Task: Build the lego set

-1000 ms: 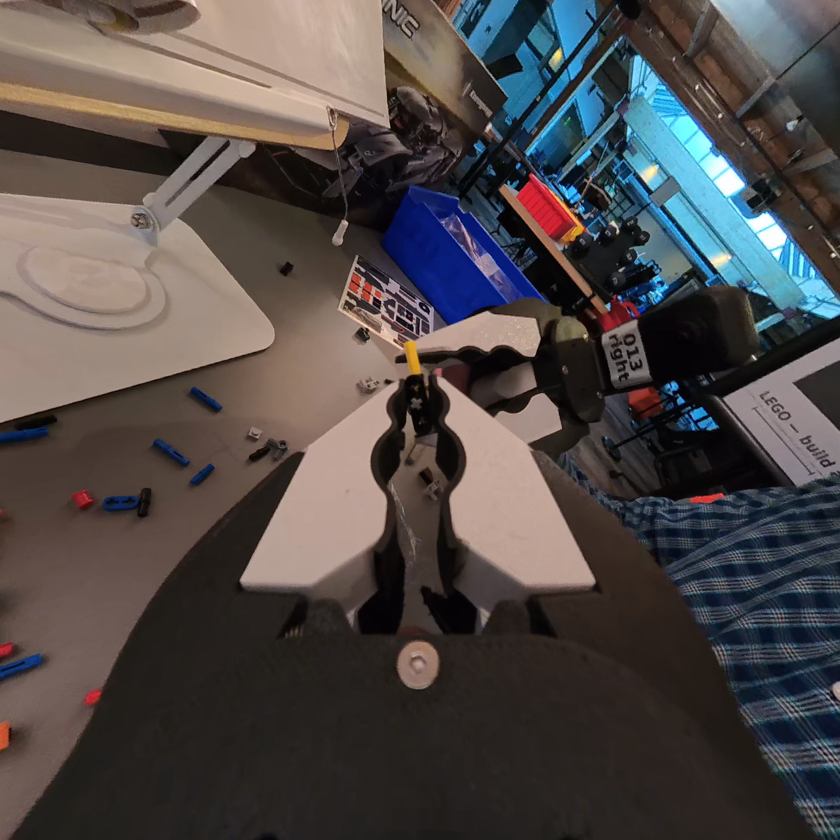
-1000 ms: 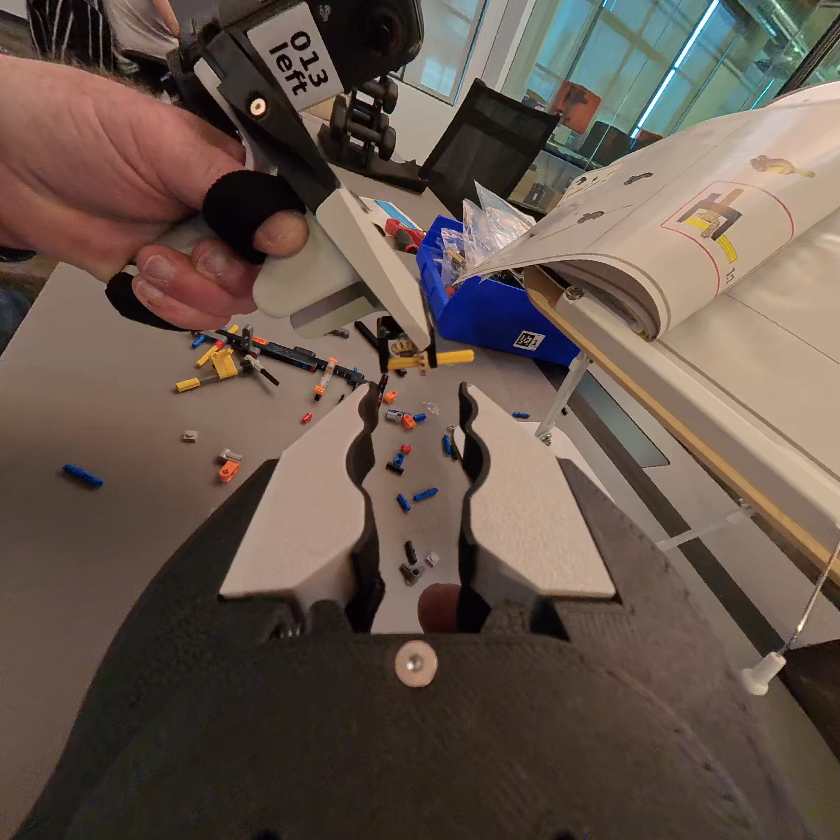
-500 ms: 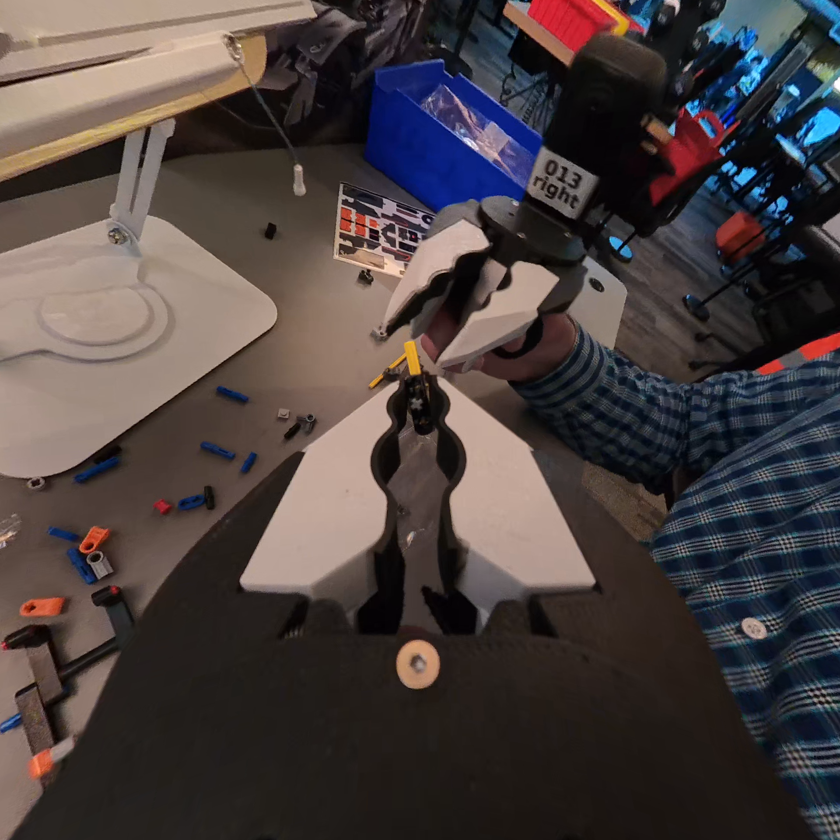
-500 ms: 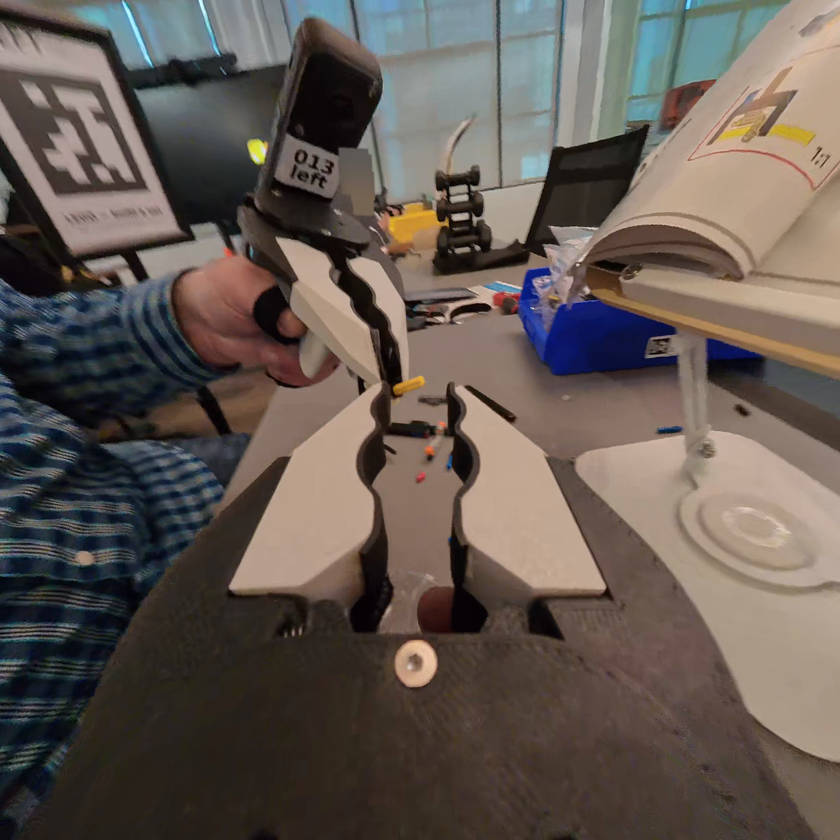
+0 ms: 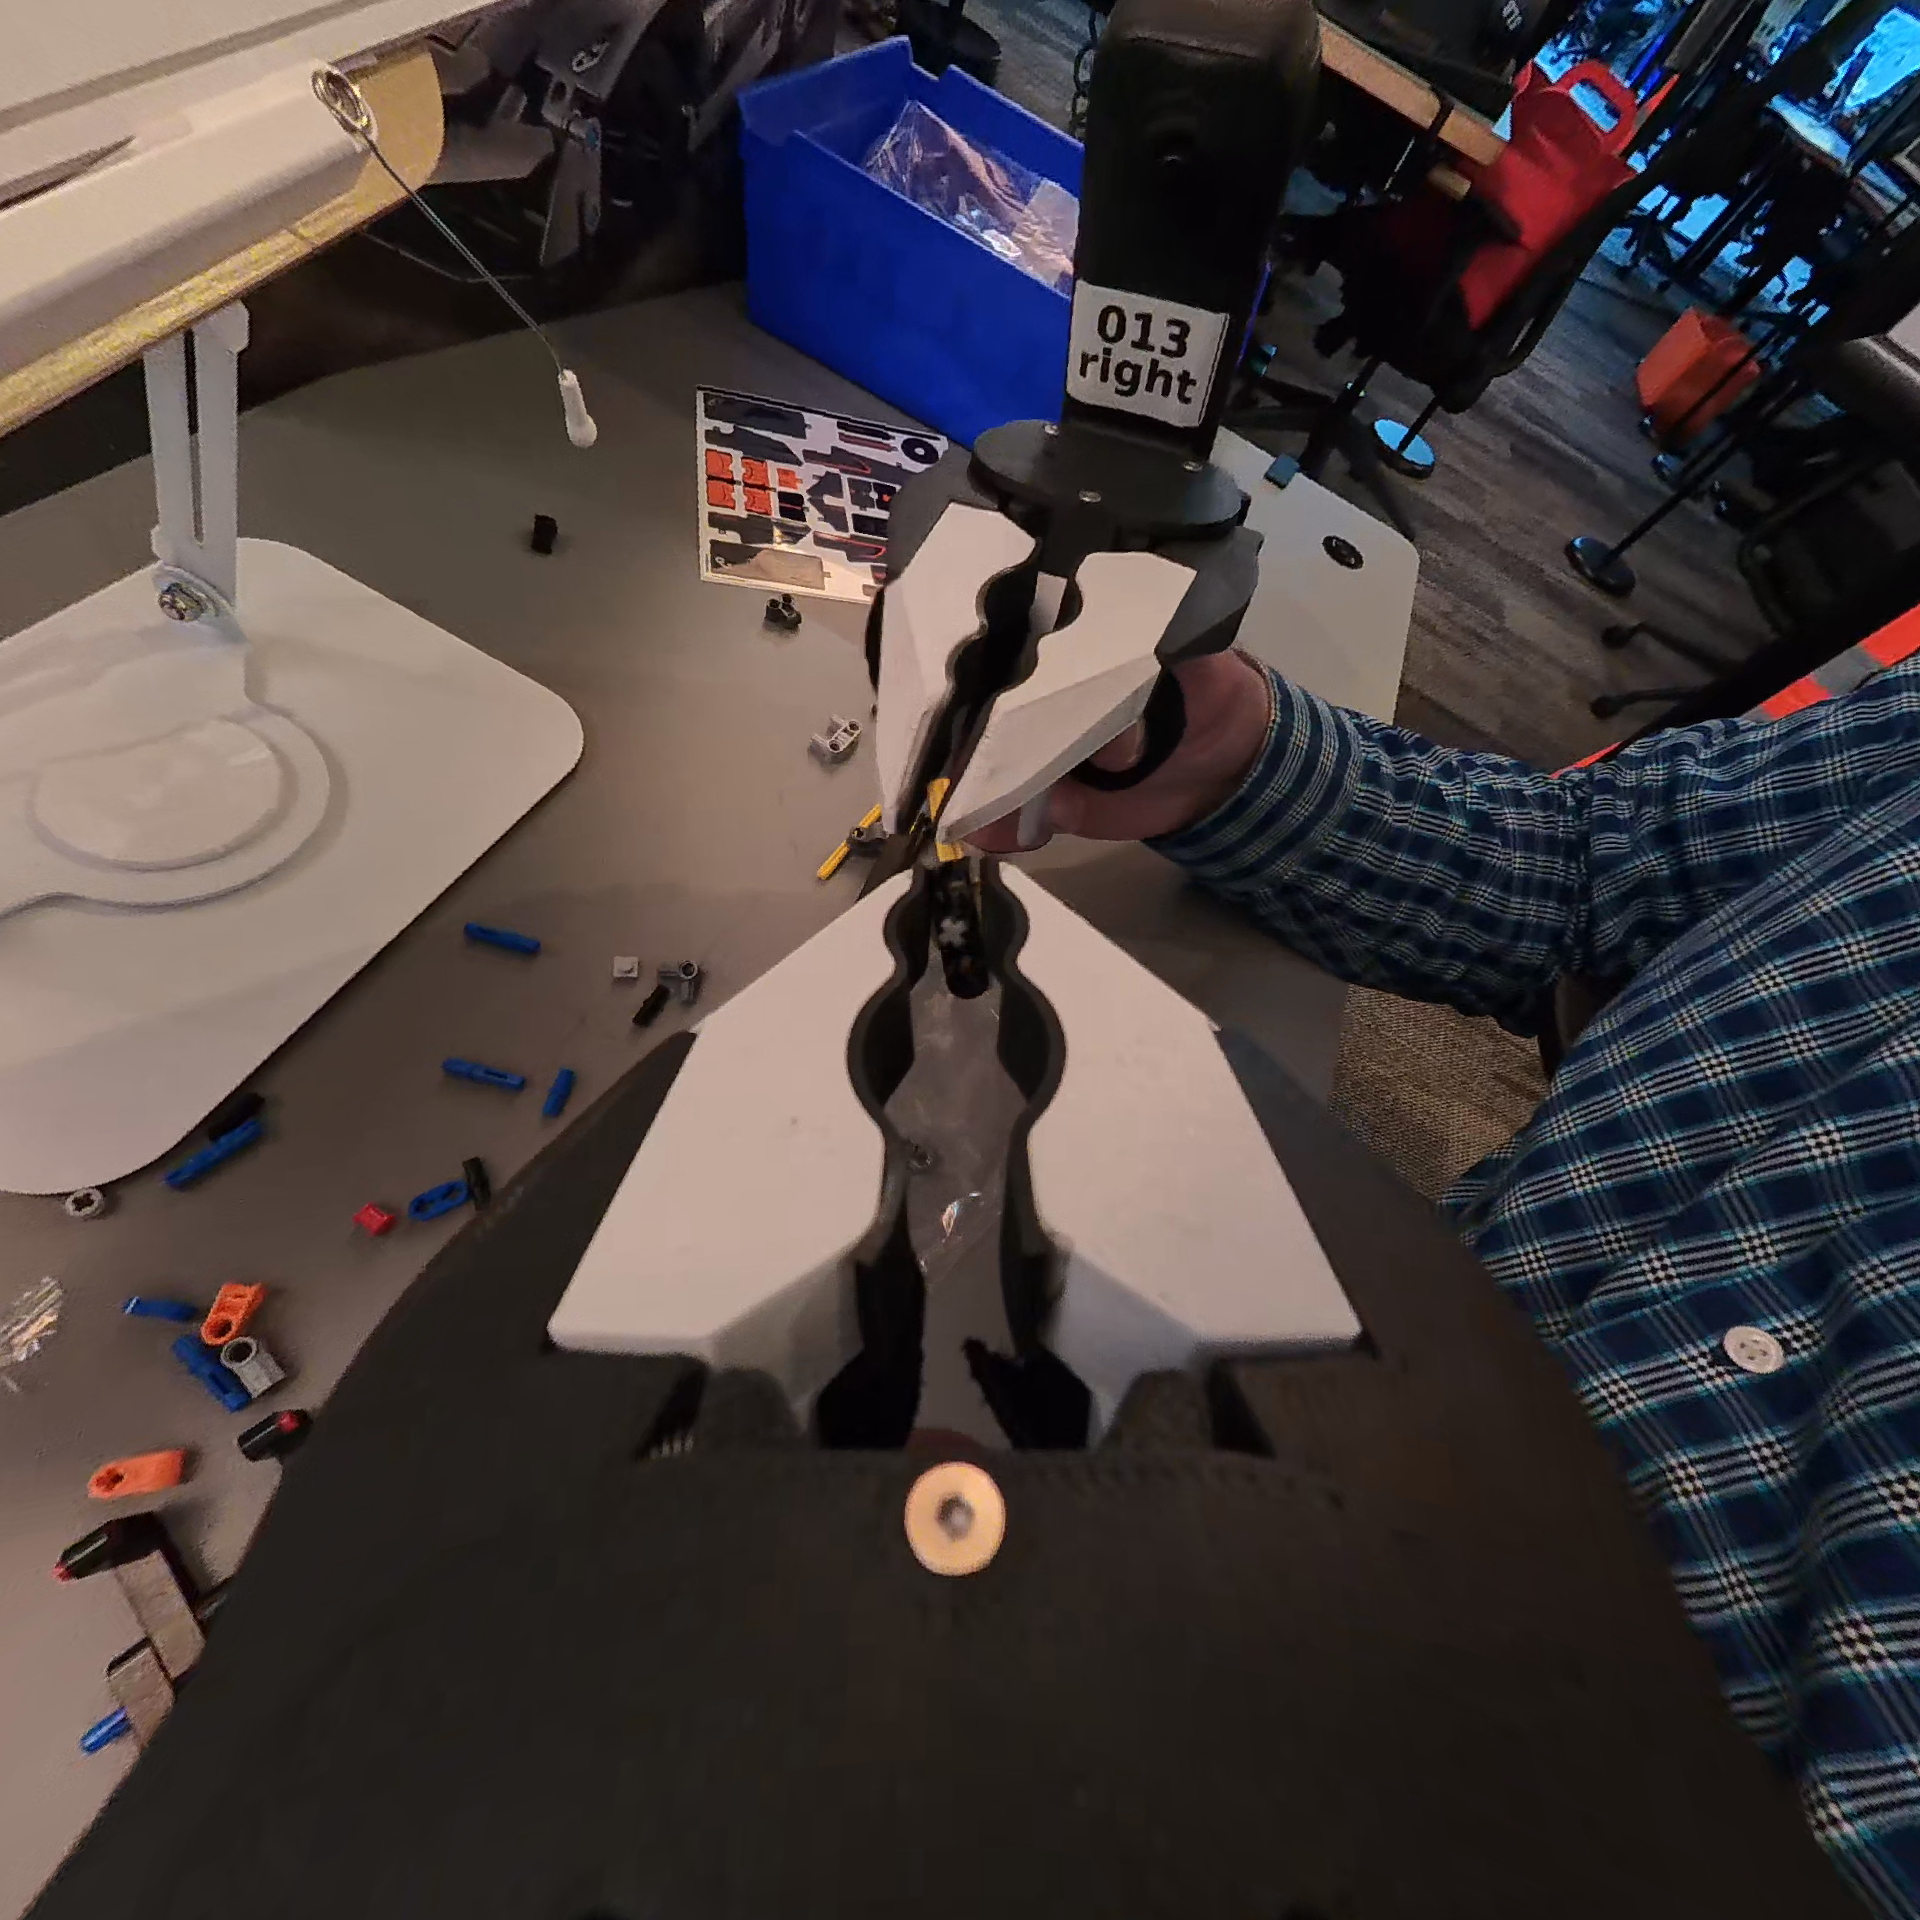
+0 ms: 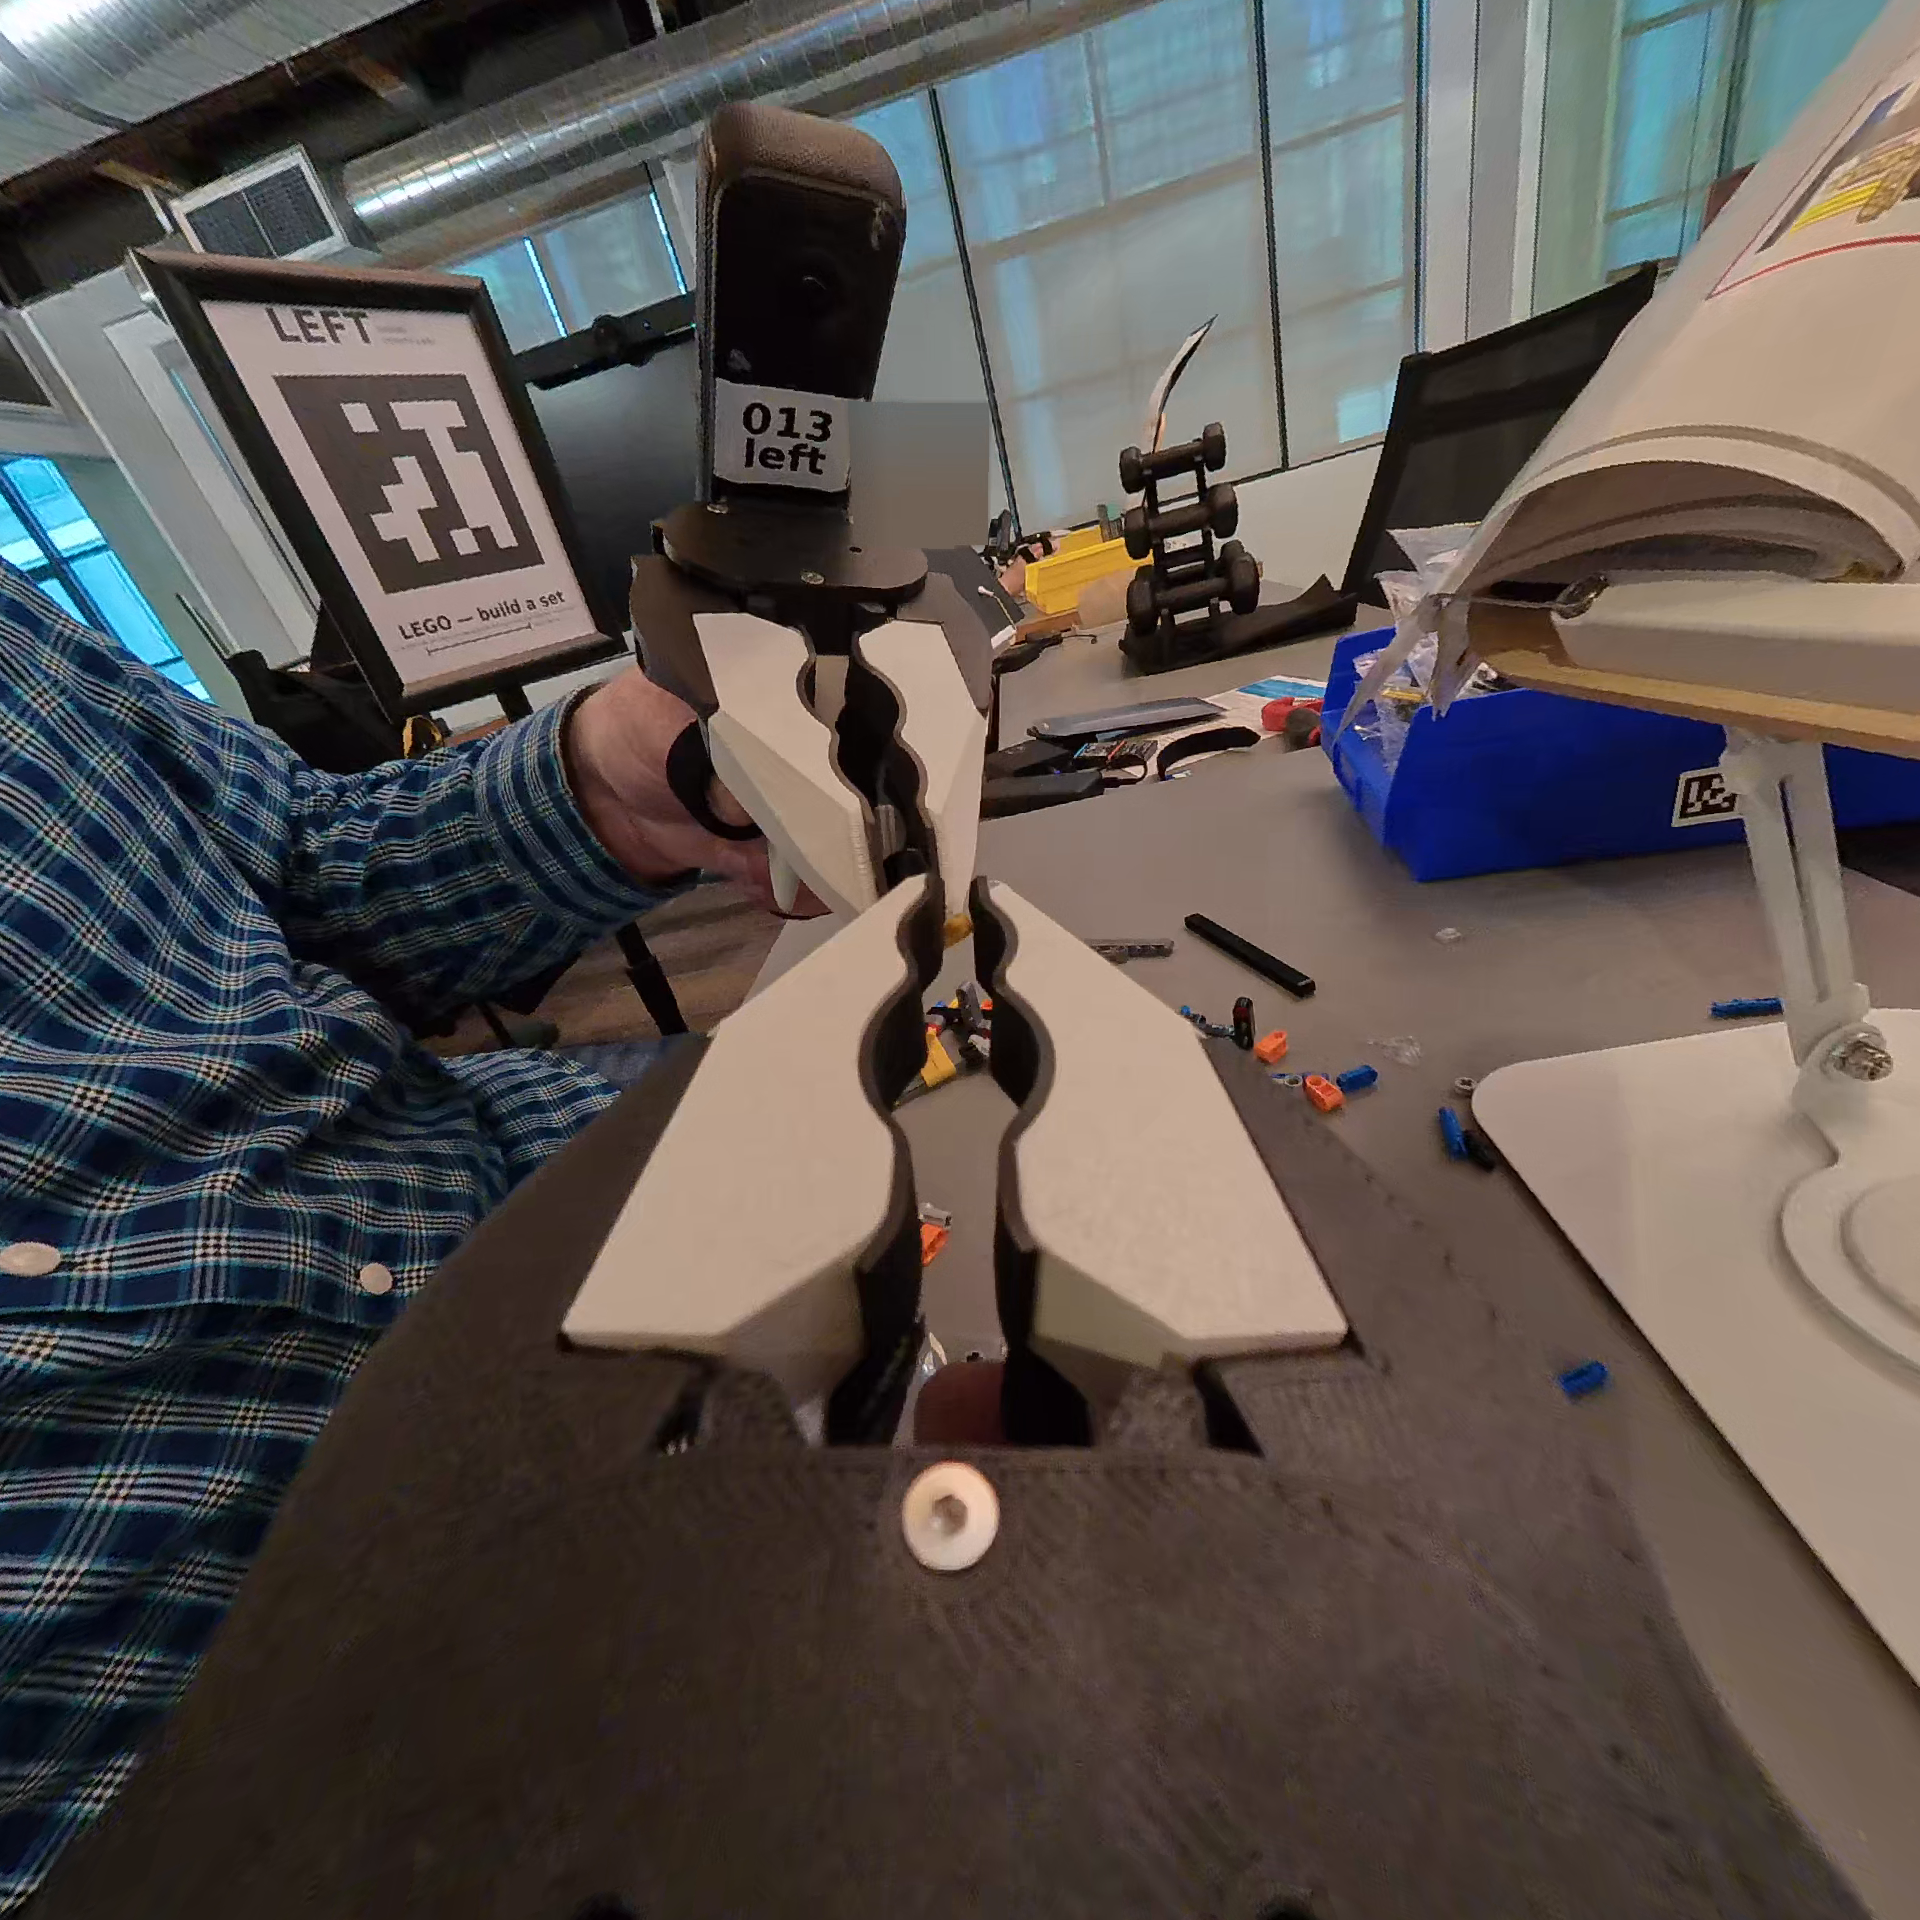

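In the left wrist view my left gripper (image 5: 954, 894) is shut on a small black Lego piece (image 5: 956, 935) with a yellow axle (image 5: 935, 805) sticking out of its far end. My right gripper (image 5: 923, 828) comes down from above, tip to tip with the left, its fingertips closed on the yellow axle. In the right wrist view my right gripper (image 6: 951, 902) pinches the yellow axle (image 6: 956, 927) at its tips. The left gripper (image 6: 914, 873) points down at it from just behind. Both hover above the grey table (image 5: 644, 727).
Loose blue, orange, black and grey pieces (image 5: 488, 1070) lie scattered on the table. Another yellow axle piece (image 5: 847, 847) lies under the grippers. A sticker sheet (image 5: 800, 499), a blue bin (image 5: 883, 281) and a white stand base (image 5: 208, 810) holding the instruction book (image 6: 1714, 416) surround them. My two grippers' fingertips are within a few centimetres of each other.
The right gripper has swung round to face the left one, moved in tip to tip and closed its fingers on the yellow axle. The left gripper stays shut on the black piece.
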Motion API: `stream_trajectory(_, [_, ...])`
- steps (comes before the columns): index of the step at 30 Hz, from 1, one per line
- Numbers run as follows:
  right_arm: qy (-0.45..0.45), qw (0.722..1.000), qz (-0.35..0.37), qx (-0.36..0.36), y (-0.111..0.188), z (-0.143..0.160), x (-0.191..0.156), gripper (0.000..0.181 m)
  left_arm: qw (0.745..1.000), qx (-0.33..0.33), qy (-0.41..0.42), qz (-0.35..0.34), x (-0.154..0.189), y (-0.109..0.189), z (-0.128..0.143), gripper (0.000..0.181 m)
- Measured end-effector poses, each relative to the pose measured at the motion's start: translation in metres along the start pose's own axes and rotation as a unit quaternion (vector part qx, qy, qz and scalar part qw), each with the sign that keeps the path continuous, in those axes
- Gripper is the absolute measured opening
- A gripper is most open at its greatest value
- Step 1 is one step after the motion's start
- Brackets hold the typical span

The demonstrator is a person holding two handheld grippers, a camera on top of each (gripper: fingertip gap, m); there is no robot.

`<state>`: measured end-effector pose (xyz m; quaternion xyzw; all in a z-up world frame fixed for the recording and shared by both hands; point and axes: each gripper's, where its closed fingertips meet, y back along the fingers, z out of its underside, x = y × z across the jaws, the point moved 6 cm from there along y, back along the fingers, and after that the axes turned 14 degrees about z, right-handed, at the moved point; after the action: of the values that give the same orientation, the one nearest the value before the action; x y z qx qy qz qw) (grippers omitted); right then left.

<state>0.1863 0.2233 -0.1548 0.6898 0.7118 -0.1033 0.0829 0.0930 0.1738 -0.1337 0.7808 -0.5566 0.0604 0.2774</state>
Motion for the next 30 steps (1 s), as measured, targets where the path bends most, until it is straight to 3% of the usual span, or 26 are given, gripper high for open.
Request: stream_trajectory(30, [-0.053, 0.998, 0.006, 0.040, 0.0075, -0.0070, 0.0091, 0.001, 0.998, 0.047, 0.018, 0.023, -0.0078, 0.0052, -0.0056, 0.005])
